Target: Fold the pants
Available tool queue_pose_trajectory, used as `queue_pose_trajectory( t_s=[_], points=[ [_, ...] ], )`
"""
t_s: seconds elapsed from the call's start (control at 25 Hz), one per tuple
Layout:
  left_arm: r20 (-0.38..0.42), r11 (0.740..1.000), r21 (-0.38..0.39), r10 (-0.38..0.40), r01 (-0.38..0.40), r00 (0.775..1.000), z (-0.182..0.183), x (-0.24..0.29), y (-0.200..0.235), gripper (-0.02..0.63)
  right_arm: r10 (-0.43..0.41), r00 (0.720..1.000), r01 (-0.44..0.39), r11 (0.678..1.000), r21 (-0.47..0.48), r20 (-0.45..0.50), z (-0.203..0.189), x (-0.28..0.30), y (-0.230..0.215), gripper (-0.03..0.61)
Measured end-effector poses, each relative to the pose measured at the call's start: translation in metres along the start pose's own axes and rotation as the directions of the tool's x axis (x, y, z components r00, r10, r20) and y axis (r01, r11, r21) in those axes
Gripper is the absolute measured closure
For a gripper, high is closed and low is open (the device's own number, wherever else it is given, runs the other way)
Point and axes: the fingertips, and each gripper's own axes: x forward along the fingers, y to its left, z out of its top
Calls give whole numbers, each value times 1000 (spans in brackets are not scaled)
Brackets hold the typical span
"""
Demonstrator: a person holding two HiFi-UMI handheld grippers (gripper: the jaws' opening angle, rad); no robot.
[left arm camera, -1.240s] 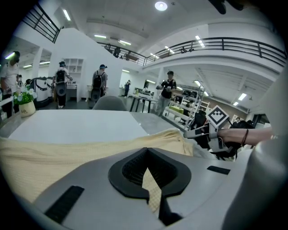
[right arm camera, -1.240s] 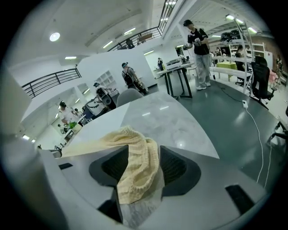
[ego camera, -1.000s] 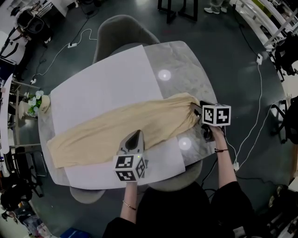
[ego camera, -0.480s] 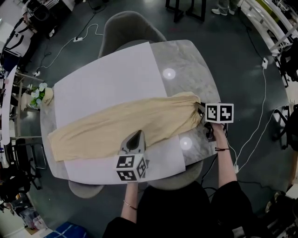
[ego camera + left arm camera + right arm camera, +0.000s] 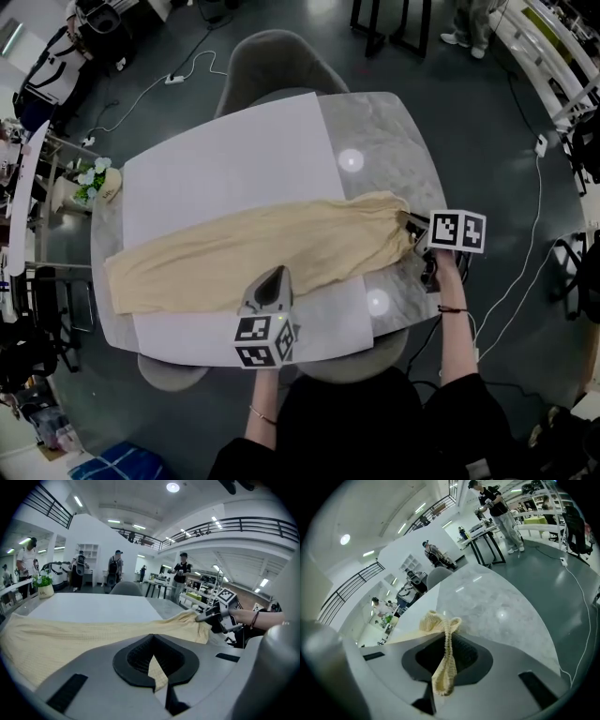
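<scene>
Cream pants (image 5: 253,253) lie stretched across the white sheet (image 5: 225,169) on the marble table (image 5: 384,141), legs to the left, waist to the right. My right gripper (image 5: 410,221) is at the waist end. Its jaws are closing and pinch the ribbed waistband (image 5: 440,620), which runs bunched between them (image 5: 447,632). My left gripper (image 5: 274,272) sits at the near edge of the pants around their middle. Its jaws (image 5: 152,637) are shut, with a wedge of cream cloth (image 5: 157,670) caught between them. The left gripper view also shows the right gripper (image 5: 206,617) at the waist.
A grey chair (image 5: 272,61) stands at the table's far side and another (image 5: 375,352) at the near side by the person. A small potted plant (image 5: 94,183) sits at the table's left corner. Cables trail over the dark floor (image 5: 525,234) on the right.
The right gripper's jaws have closed onto the waistband and it has risen slightly with the cloth. The left gripper stays in place at the pants' near edge.
</scene>
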Motion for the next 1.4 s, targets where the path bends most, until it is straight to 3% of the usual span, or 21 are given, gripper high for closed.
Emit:
queue_pose_trajectory(
  t_s=[0.2,0.4,0.84,1.4],
  points=[
    [36,999,-4,33,-33,999,8,-17,-1,606,96,995,-98,993,71,29,7,-9,26,535],
    [79,996,-15,87,-86,993,15,-42,8,606,151,988,-154,984,84,39,9,-16,50,535],
    [155,979,-60,202,-195,967,27,-85,29,606,217,976,-217,976,2,17,14,-32,99,535],
    [202,980,-41,199,-195,959,30,-117,66,606,269,961,-268,963,-31,58,4,-42,166,535]
  ],
)
